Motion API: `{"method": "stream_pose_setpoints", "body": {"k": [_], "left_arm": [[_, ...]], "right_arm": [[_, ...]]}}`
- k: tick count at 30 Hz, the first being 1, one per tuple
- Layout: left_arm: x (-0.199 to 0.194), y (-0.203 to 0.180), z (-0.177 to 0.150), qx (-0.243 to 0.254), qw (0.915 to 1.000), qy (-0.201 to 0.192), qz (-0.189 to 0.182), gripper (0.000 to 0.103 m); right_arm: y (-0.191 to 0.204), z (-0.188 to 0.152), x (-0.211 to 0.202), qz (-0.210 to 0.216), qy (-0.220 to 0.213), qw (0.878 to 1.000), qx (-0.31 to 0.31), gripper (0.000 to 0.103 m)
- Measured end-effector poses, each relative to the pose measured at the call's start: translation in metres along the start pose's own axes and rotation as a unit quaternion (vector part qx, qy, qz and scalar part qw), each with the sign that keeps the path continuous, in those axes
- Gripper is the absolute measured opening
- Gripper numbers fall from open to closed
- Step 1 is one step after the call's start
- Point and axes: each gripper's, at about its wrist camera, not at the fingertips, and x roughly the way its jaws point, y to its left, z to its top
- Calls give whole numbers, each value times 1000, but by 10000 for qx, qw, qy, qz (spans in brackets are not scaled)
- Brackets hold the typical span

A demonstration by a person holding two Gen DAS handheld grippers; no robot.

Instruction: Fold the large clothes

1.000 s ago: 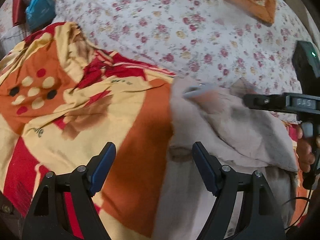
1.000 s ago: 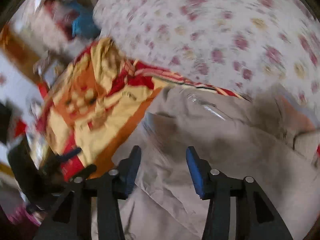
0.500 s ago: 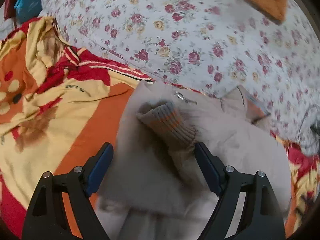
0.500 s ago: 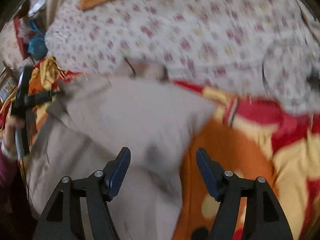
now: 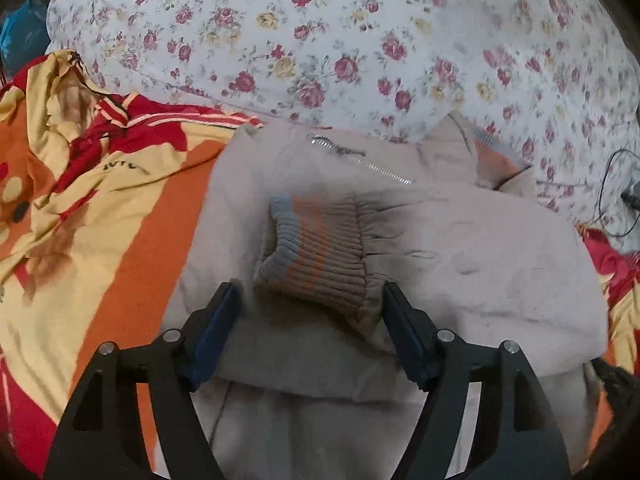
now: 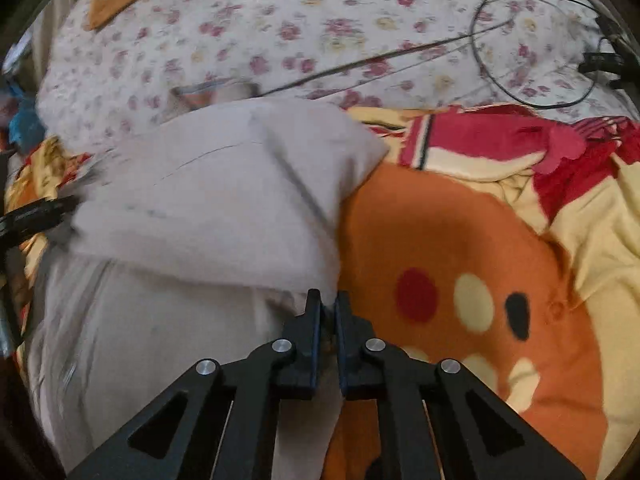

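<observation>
Closing jaws on the left gripper [image 5: 310,312] stand wide apart with the ribbed grey-and-orange knit cuff [image 5: 316,252] of the beige zip-up fleece jacket [image 5: 460,256] between them; the right-hand pad sits against the gathered base of the cuff, the left-hand pad is clear of it, so nothing is clamped. That cuff ends a sleeve folded across the jacket's body, and beyond it a silver metal zipper [image 5: 360,158] runs slantwise toward a striped knit collar [image 5: 492,160] at the far edge. The right gripper [image 6: 327,304] is closing too, its pads drawn almost together on the near right-hand edge of the same jacket [image 6: 208,208], where a thin fold of beige cloth is nipped between them — a grip, though a slim one. The jacket lies in a bundle on a rumpled orange, yellow and red printed blanket [image 5: 104,208], whose orange patch with cream, red and black dots [image 6: 480,300] spreads just beside the right gripper. Behind both lies a white bedsheet with small red roses [image 5: 320,40], and a thin black cable [image 6: 536,48] loops on it at the far right. At the left edge of the right wrist view a black bar of the other gripper shows, blurred.
</observation>
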Motion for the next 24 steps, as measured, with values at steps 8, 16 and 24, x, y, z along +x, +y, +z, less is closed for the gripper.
{"method": "stream_pose_setpoints", "body": {"k": [8, 16, 24], "left_arm": [[-45, 15, 12, -517, 9959, -705, 251, 74], [12, -13, 15, 170, 9973, -177, 689, 76], [25, -11, 9, 320, 9953, -285, 868, 96]], "right_arm": [[3, 37, -48, 43, -675, 9969, 402, 56], [51, 74, 44, -370, -240, 9990, 66, 51], [17, 67, 53, -765, -145, 9952, 597, 54]]}}
